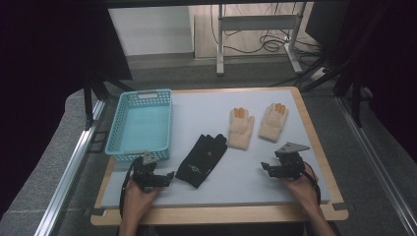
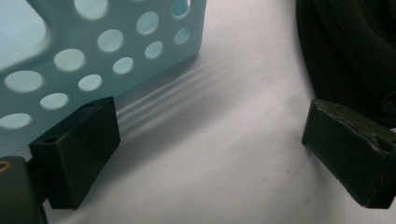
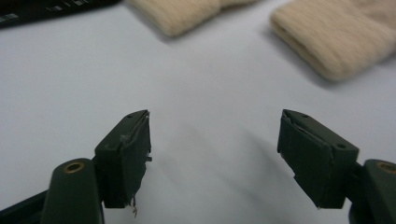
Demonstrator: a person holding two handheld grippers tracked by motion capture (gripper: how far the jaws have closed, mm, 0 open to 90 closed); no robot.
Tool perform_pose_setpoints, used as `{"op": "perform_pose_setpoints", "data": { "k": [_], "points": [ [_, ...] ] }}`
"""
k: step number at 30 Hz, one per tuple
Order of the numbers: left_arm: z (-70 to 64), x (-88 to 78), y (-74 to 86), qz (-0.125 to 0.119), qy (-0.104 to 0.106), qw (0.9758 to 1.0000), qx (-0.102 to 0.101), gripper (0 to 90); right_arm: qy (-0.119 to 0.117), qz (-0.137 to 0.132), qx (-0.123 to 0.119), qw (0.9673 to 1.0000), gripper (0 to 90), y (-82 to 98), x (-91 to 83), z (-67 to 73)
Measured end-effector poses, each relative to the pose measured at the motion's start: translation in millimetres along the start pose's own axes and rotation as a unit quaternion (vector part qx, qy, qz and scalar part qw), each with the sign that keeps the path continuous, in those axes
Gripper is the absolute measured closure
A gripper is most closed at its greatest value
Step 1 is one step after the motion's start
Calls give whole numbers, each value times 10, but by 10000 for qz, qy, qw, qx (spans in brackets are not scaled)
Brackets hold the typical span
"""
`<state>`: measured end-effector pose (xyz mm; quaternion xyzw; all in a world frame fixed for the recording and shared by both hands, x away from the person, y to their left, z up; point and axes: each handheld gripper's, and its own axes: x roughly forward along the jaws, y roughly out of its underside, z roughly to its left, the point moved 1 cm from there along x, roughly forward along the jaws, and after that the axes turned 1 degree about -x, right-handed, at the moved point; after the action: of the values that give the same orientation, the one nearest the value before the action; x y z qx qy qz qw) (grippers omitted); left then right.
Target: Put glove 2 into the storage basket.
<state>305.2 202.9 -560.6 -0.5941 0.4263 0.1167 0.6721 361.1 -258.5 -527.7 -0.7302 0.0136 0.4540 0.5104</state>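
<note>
High view | black glove [image 1: 201, 160] mid-mat | right gripper [image 1: 269, 168] clear near edge

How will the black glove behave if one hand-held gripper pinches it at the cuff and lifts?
Probably floppy: the black glove lies flat and limp on the mat, so fingers would likely dangle. It looks thin, so likely light. Its fabric seems smooth; pushed, it may slide or bunch rather than roll.

Table [image 1: 314, 147], grey mat: blue basket [image 1: 142, 123], black glove [image 1: 201, 160], two cream gloves [image 1: 241, 128].
</note>
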Motion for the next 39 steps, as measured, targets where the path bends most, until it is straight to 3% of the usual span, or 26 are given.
{"op": "perform_pose_setpoints", "data": {
  "k": [5, 6, 20, 23, 27, 35, 39],
  "points": [
    [0, -1, 0, 0, -2, 10000, 1, 44, 59, 96, -1, 9999, 218, 66, 34, -39],
    [1, -1, 0, -1, 0, 10000, -3, 45, -1, 23, 105, 9999, 214, 82, 36, -58],
    [1, -14, 3, -19, 3, 10000, 12, 55, 30, 19, 63, 10000, 201, 92, 45, -48],
    [-9, -44, 19, -32, 124, 9999, 92, 57, 36, 19, 62, 10000, 201, 92, 45, -47],
    [-8, -89, 33, -7, 80, 9999, 113, 51, 39, 20, 61, 10000, 199, 92, 45, -46],
    [-68, -288, -43, -290, 529, 9982, -12, 40, 42, 19, 58, 10000, 199, 93, 45, -46],
    [-215, -282, -160, -238, 648, 9975, 167, 42, 42, 19, 56, 10000, 199, 93, 45, -47]
  ]
}}
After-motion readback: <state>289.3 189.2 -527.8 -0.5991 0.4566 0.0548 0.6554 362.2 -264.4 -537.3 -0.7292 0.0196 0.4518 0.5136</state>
